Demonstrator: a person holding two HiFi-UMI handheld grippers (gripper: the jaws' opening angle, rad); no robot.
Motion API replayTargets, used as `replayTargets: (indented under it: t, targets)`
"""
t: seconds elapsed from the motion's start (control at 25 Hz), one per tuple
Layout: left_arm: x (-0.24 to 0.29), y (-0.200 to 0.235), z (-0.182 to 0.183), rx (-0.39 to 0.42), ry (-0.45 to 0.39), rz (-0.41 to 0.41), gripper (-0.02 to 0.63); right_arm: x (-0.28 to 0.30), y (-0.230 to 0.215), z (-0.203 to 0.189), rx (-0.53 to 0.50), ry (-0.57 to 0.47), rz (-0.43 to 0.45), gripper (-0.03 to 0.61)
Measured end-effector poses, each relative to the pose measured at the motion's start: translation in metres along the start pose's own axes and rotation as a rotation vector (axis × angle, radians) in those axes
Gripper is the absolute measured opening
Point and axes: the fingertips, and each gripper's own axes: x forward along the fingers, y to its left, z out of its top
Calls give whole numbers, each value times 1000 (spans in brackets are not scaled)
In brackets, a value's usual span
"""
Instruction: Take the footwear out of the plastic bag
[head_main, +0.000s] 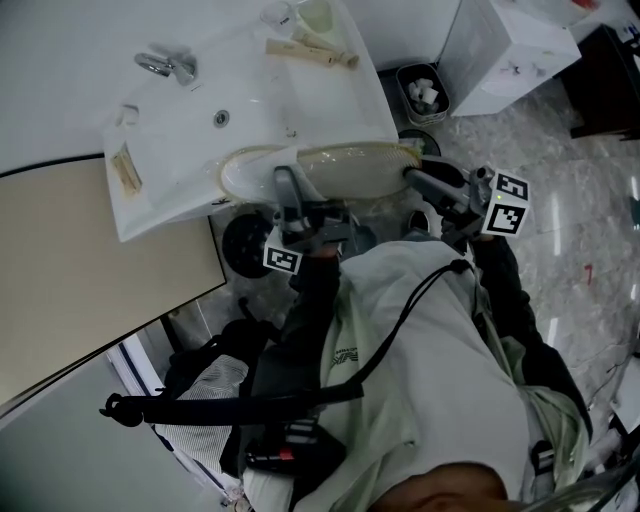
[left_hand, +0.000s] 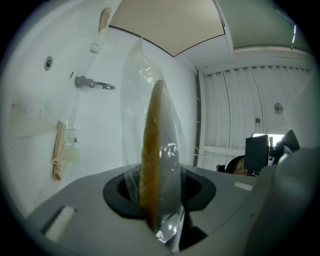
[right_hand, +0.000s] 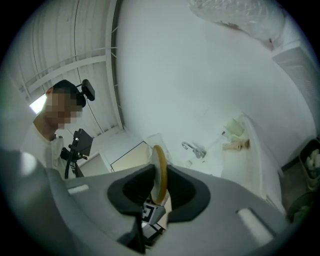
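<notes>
Spanning the gap between both tools, the pale, flat slipper with a tan foam rim (head_main: 340, 165) hangs roughly level in front of the person's chest, just off the near edge of the white moulded sink counter (head_main: 190, 150), and sits inside the clear plastic bag (left_hand: 137, 85). The left gripper (head_main: 287, 190) is clenched at the nine o'clock end, its pads pinching the crumpled film and the slipper edge within it together. The right gripper (head_main: 418, 180) is clamped on the tan rim at the three o'clock end; whether film lies under those pads cannot be told. Assessment: extraction is not yet done. Principal risk: because the left grip catches footwear as well as film, a pull apart would likely stretch or tear the plastic bag rather than free the slipper, so that hold would need to take film alone. Secondary risk: the thin rim offers the right pads little purchase, so a sharp tug could slip off and drop the bundle to the stone-patterned floor (head_main: 560, 200). The chrome tap (head_main: 168, 67) at eleven o'clock and the wooden toiletries (head_main: 310, 48) at twelve o'clock stand well apart and pose no obstruction.
</notes>
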Motion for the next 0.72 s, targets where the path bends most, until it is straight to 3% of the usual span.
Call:
replayTargets:
  t: [0.4, 0.72]
  targets:
    - [2, 3, 14, -13, -46, -19, 123, -6, 5, 13, 39, -87, 72, 59]
    - [1, 7, 20, -24, -68, -16, 123, -10, 10, 21, -3, -103, 87, 55]
